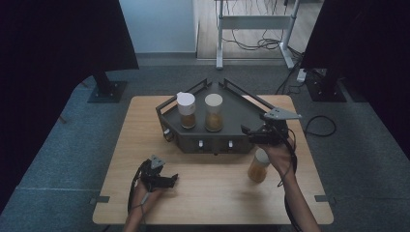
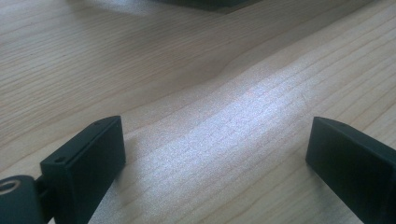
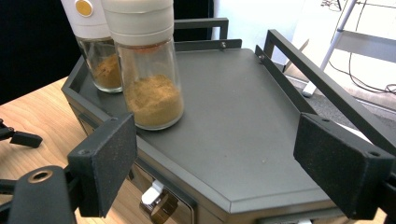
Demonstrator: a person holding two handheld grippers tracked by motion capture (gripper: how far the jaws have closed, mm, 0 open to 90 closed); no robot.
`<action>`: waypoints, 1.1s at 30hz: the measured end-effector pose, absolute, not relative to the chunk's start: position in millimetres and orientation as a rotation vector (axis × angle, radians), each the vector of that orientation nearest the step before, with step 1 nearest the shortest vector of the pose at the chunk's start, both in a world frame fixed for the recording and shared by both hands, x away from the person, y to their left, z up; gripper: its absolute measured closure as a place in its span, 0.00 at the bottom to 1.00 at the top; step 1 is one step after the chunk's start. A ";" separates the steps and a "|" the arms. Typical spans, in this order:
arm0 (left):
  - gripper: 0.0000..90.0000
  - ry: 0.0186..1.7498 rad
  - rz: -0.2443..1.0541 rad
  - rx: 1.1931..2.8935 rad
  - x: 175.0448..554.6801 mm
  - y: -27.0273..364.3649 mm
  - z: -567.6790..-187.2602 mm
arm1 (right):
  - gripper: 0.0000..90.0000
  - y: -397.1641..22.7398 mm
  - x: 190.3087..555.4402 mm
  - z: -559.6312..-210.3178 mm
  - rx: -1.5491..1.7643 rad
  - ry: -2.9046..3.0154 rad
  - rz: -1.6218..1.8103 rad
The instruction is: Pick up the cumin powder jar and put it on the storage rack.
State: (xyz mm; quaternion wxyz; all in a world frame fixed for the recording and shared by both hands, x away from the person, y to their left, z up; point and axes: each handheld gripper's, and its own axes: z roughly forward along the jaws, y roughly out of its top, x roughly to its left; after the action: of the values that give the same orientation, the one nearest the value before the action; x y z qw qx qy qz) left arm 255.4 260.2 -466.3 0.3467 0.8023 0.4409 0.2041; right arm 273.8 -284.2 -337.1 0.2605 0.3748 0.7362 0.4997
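Observation:
A dark metal tray (image 1: 241,112) with rails stands mid-table. Two white-capped glass spice jars of brown powder stand on it, one at the left (image 1: 186,112) and one beside it (image 1: 213,113). A third jar (image 1: 258,166) stands on the table by the person's right wrist. My right gripper (image 1: 245,130) hovers at the tray's front right corner, open. In the right gripper view its jaws (image 3: 215,163) stand wide apart over the tray floor (image 3: 233,116), with the nearer jar (image 3: 149,74) and the farther jar (image 3: 100,51) ahead of them, untouched. My left gripper (image 1: 171,180) rests low on the table, open (image 2: 215,154) and empty.
The wooden table (image 1: 212,193) has bare wood in front of the tray. Knobs (image 1: 200,144) line the tray's front face. Black stands (image 1: 104,89) and cables (image 1: 319,125) lie on the floor beyond the table.

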 end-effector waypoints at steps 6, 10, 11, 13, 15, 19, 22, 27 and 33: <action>0.05 1.145 0.530 2.081 255.3 260.1 -466.4 | 0.15 -291.5 269.0 -340.0 1.027 1.985 1.343; 0.05 1.146 0.530 2.080 255.2 260.0 -466.4 | 0.15 -297.2 265.2 -341.3 1.040 1.976 1.337; 0.05 1.146 0.530 2.080 255.3 260.0 -466.4 | 0.15 -298.6 264.1 -341.8 1.044 1.973 1.336; 0.05 1.146 0.530 2.080 255.2 259.9 -466.4 | 0.15 -301.6 262.1 -342.7 1.050 1.969 1.332; 0.05 1.146 0.530 2.080 255.2 259.9 -466.4 | 0.15 -304.9 259.6 -343.9 1.056 1.964 1.329; 0.05 1.146 0.530 2.080 255.2 259.9 -466.4 | 0.15 -311.2 255.7 -346.7 1.071 1.956 1.320; 0.05 1.146 0.530 2.080 255.2 259.9 -466.4 | 0.15 -316.5 252.6 -349.2 1.086 1.949 1.310; 0.05 1.147 0.532 2.076 254.9 259.7 -466.9 | 0.15 -325.6 247.8 -353.6 1.113 1.935 1.299; 0.05 1.148 0.533 2.075 254.7 259.5 -467.1 | 0.15 -333.6 243.4 -357.1 1.138 1.920 1.281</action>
State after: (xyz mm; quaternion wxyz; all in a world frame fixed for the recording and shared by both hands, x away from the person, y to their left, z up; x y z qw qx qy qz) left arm 254.7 259.5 -467.1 0.3482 0.8003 0.4427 0.2056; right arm 243.4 -333.6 -357.1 0.2805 0.4246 0.7161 0.4778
